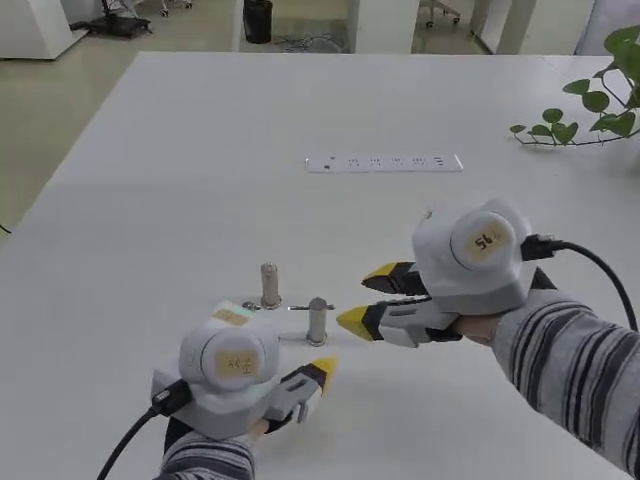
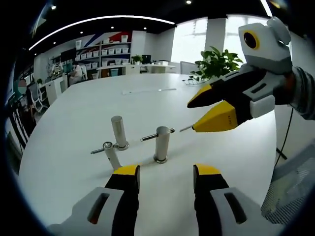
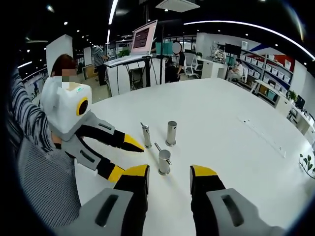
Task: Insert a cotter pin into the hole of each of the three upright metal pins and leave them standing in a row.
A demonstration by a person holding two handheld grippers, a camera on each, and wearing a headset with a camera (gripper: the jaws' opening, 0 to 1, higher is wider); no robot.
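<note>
Three upright metal pins stand on the white table (image 1: 200,180). The far pin (image 1: 269,285) (image 2: 118,131) (image 3: 171,132) looks bare. The middle pin (image 1: 317,320) (image 2: 161,143) (image 3: 164,161) has a cotter pin (image 2: 156,134) through its top. In the left gripper view a third pin (image 2: 112,157) (image 3: 146,135) also carries a cotter pin (image 2: 104,146). My left gripper (image 1: 310,372) (image 2: 166,173) (image 3: 124,158) is open just short of the middle pin. My right gripper (image 1: 365,297) (image 2: 206,110) (image 3: 169,174) is open, its tips right of that pin.
A white power strip (image 1: 385,162) lies farther back on the table. A leafy plant (image 1: 600,100) hangs over the far right corner. Black cables trail from both grippers. Wide bare tabletop lies left of and behind the pins.
</note>
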